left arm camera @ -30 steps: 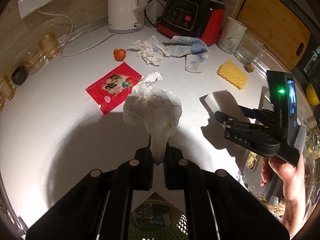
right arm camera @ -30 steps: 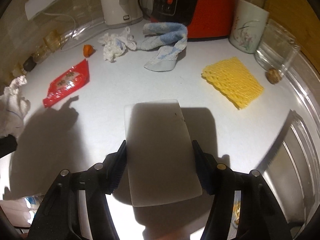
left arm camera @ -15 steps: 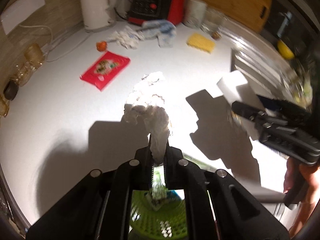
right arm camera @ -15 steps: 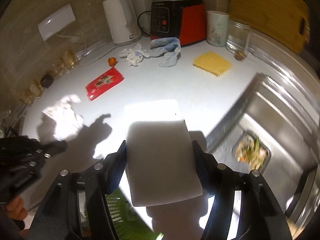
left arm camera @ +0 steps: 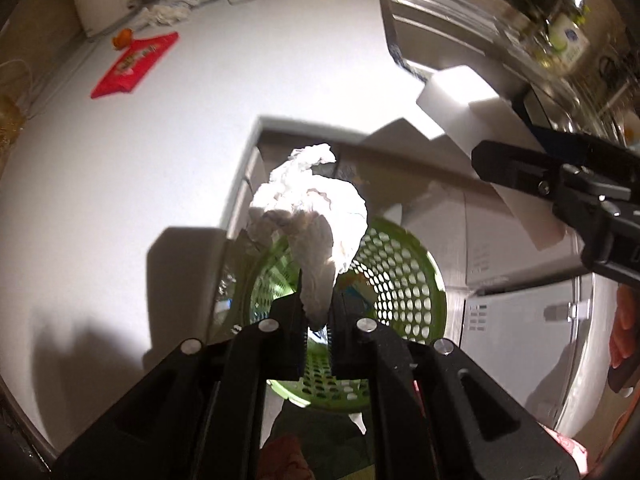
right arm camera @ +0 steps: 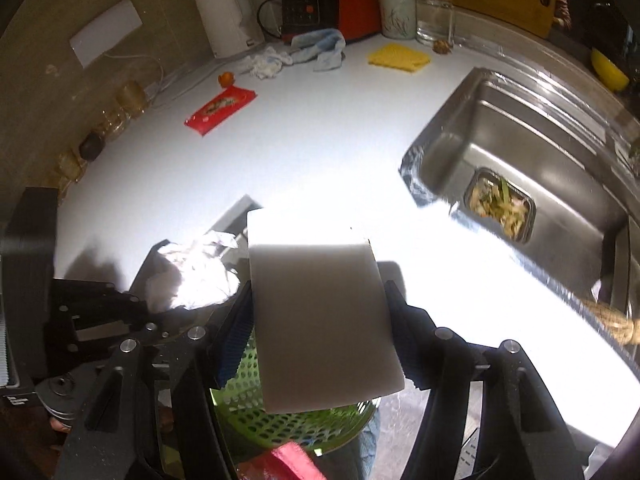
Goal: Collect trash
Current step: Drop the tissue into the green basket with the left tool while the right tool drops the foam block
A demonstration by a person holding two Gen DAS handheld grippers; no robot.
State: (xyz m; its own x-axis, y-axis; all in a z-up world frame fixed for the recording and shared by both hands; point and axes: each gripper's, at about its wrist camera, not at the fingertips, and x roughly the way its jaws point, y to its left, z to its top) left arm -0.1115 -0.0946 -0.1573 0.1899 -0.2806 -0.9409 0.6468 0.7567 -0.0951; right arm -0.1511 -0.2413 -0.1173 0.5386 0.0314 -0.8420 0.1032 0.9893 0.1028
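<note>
The left gripper [left arm camera: 318,332] has its jaws clamped on the tail of a crumpled white tissue [left arm camera: 310,216], which stands up beyond the fingertips directly above a green perforated basket [left arm camera: 404,276]; coloured scraps lie at the basket's bottom, too small to identify. The right gripper [right arm camera: 320,320] has its jaws pressed against both sides of a white foam block [right arm camera: 320,320], held over the same basket [right arm camera: 296,420]. Well beyond both sets of jaws, a red wrapper [right arm camera: 220,110] lies on the white counter [right arm camera: 320,128], and the sink [right arm camera: 532,152] holds food scraps at its drain strainer [right arm camera: 500,204].
</note>
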